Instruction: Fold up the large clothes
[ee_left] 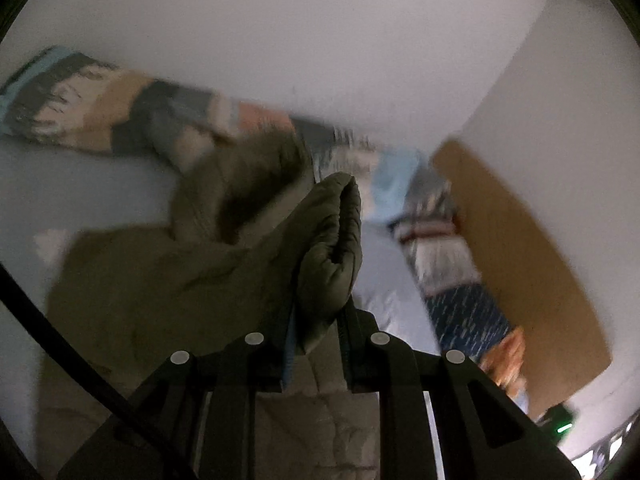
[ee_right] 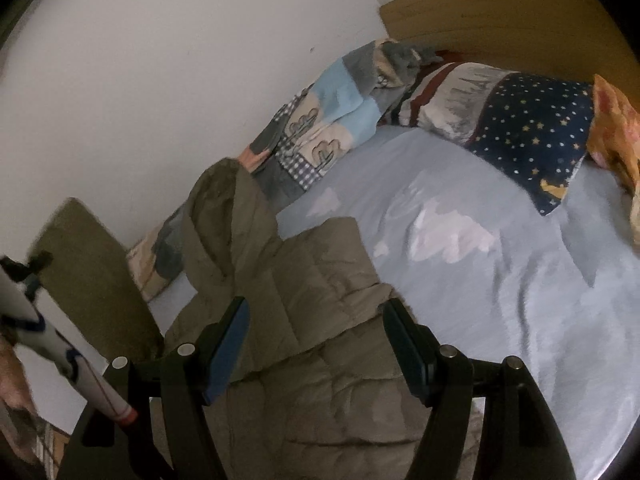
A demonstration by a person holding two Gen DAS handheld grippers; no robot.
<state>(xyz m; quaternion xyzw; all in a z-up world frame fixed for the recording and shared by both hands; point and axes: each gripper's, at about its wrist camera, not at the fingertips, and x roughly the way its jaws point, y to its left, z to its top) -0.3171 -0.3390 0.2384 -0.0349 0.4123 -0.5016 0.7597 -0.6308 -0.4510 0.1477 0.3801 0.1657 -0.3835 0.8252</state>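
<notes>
— Black left gripper (ee_left: 316, 320): jaws clamped on a bunched fold of the olive quilted jacket (ee_left: 328, 248), lifted over the blue bedsheet (ee_left: 384, 304). Right gripper (ee_right: 316, 344)?

— Jaws apart, empty, hovering above the jacket body lying on the bed.

— Risk?

— Slippery padding may slide from the pinch; the unsupported side could sag and skew the fold.

— Unclear?

— Left view blurred; which jacket part is gripped cannot be told, lower hem cut off.

Olive-green quilted jacket (ee_right: 320, 320), a fold of it at twelve o'clock from the black left gripper (ee_left: 316, 320). Pale blue bedsheet (ee_right: 500, 280) with white clouds. Navy starred pillow (ee_right: 532, 128) at two o'clock, patchwork blanket (ee_right: 320, 120) blue, grey, checked.
</notes>
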